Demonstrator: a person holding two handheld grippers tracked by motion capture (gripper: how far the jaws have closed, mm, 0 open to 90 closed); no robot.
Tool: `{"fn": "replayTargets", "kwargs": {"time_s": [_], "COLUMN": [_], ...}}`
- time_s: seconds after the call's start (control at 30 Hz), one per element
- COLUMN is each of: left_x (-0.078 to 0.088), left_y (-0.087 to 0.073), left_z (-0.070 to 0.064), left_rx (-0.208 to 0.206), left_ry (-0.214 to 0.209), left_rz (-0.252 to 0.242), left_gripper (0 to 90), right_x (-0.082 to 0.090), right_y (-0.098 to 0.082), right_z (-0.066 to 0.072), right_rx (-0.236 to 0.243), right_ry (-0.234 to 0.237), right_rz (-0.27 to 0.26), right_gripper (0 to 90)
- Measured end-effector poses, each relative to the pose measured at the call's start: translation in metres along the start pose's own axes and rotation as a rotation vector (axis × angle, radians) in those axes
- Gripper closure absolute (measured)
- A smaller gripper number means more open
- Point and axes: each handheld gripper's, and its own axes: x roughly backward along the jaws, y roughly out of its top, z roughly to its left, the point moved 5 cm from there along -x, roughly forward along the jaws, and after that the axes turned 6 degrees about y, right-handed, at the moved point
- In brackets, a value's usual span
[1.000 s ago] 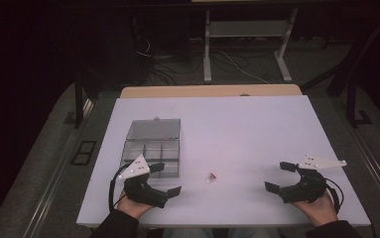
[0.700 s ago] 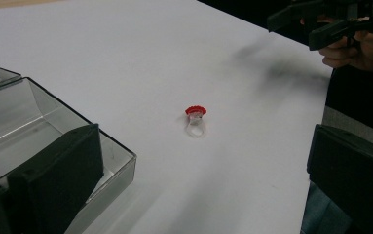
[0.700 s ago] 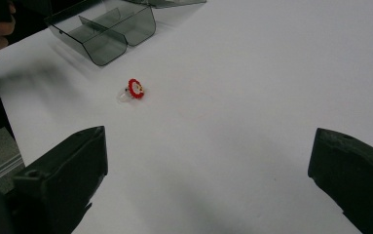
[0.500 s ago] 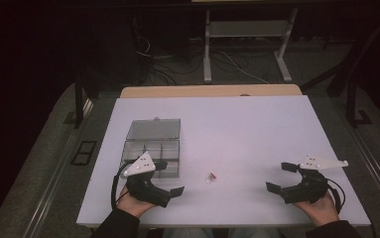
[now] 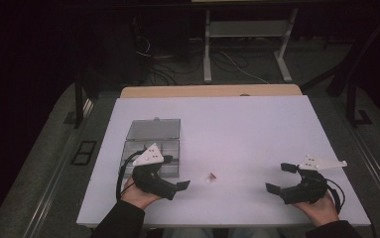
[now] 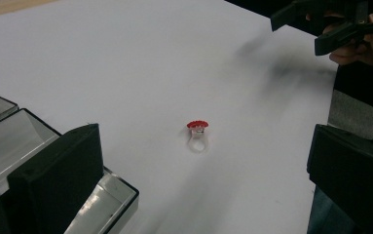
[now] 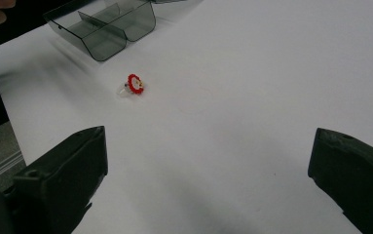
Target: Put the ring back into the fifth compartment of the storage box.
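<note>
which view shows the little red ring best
The right gripper view: the ring lies with its red flower top facing the camera. The left gripper view shows it edge-on with its clear band. The high view gives a tiny speck.

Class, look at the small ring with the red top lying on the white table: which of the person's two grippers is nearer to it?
Left. The left gripper sits just left of the ring, jaws open toward it. The right gripper is farther off on the ring's other side, also open.

A small clear plastic ring (image 6: 197, 135) with a red flower-shaped top lies on its side on the bare white desk (image 5: 247, 129), near the open compartment box (image 5: 153, 148).
</note>
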Motion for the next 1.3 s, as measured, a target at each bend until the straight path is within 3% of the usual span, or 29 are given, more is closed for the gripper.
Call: {"fn": "replayTargets", "kwargs": {"time_s": [0.47,0.73,1.3], "left_x": [-0.023,-0.036,-0.057], "left_y": [0.012,0.01,0.013], "left_z": [-0.001,-0.002,-0.008], "left_rx": [-0.008,-0.035,-0.056], "left_ry": [-0.02,-0.024,-0.037], "left_rz": [0.075,0.128,0.169], "left_gripper": [0.0,0.0,0.0], "right_x": [-0.001,-0.001,-0.003], "right_y": [-0.001,-0.002,-0.003], "right_z": [0.0,0.0,0.0], "right_rx": [-0.001,0.003,0.01], "right_ry": [0.008,0.006,0.008], "right_rz": [0.011,0.016,0.028], "right_gripper": [0.3,0.3,0.3]}}
